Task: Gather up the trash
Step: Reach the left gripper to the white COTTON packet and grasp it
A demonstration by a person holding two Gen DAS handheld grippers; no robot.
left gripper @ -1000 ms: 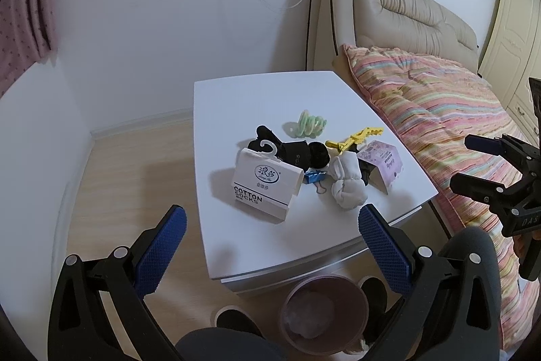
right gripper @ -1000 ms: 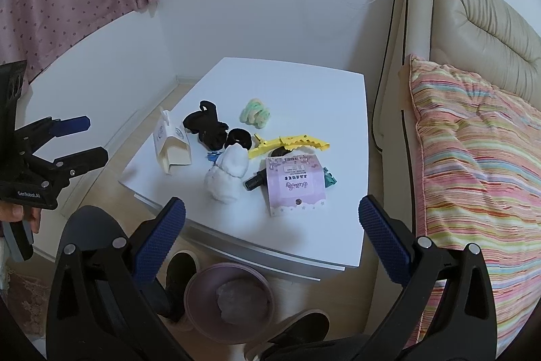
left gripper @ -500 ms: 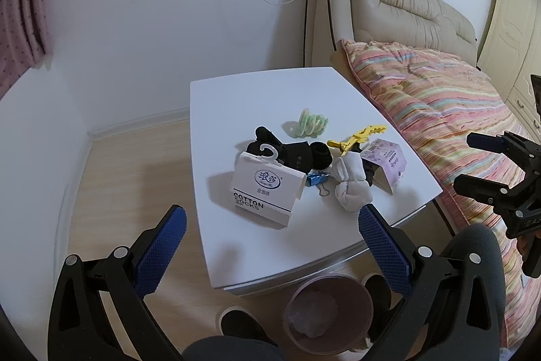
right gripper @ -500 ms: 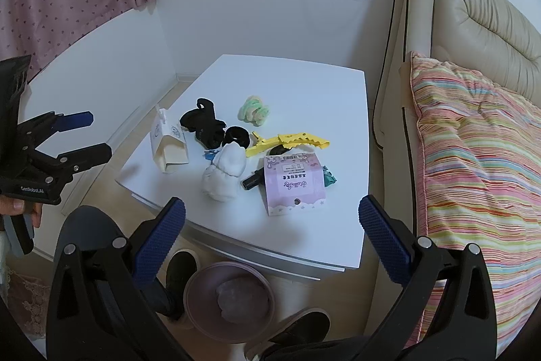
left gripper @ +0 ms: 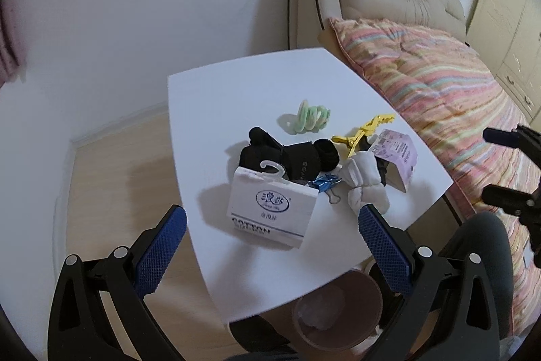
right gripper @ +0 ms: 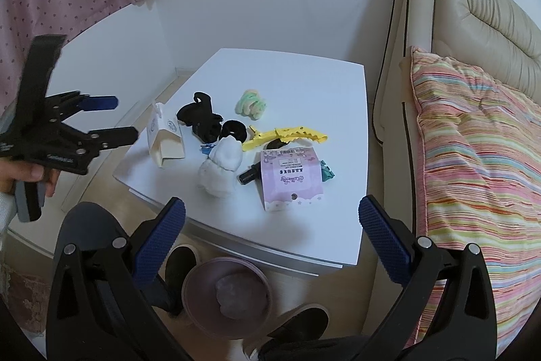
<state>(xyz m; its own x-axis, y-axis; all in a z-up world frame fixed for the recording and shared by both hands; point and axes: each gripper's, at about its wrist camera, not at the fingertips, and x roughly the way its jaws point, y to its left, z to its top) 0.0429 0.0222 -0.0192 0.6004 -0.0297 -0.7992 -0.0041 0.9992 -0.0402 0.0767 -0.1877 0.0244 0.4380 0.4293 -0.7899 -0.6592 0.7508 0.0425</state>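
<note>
- Two views, and I take the left wrist one first: my left gripper (left gripper: 270,246) is spread wide with nothing between its blue pads, hanging above the near edge of the white table (left gripper: 216,97).
- In that view the white sock package (left gripper: 270,208) sits centre frame, just beyond my fingers; it looks like an empty card wrapper with a plastic hook, printed "COTTON", leaning against the black socks (left gripper: 287,154).
- The risk I judge here: the hook touches the socks and the blue binder clip (left gripper: 324,183), so a careless pinch could drag keepers along with the trash.
- The pink bin (left gripper: 338,313) shows at lower centre, partly hidden under the table edge, so a drop released too early would land on the tabletop or the floor.
- From the right wrist view, my right gripper (right gripper: 270,235) is equally wide open and empty, low in the frame before the table's near edge.
- The purple card packet (right gripper: 290,178) lies right of centre, flat and thin, overlapping a black tube; thin card may slip out of the pads.
- The white sock bundle (right gripper: 221,168) beside it is probably not trash, and grabbing it would be a mistake.
- The bin (right gripper: 226,296) sits at bottom centre between my shoes.
</note>
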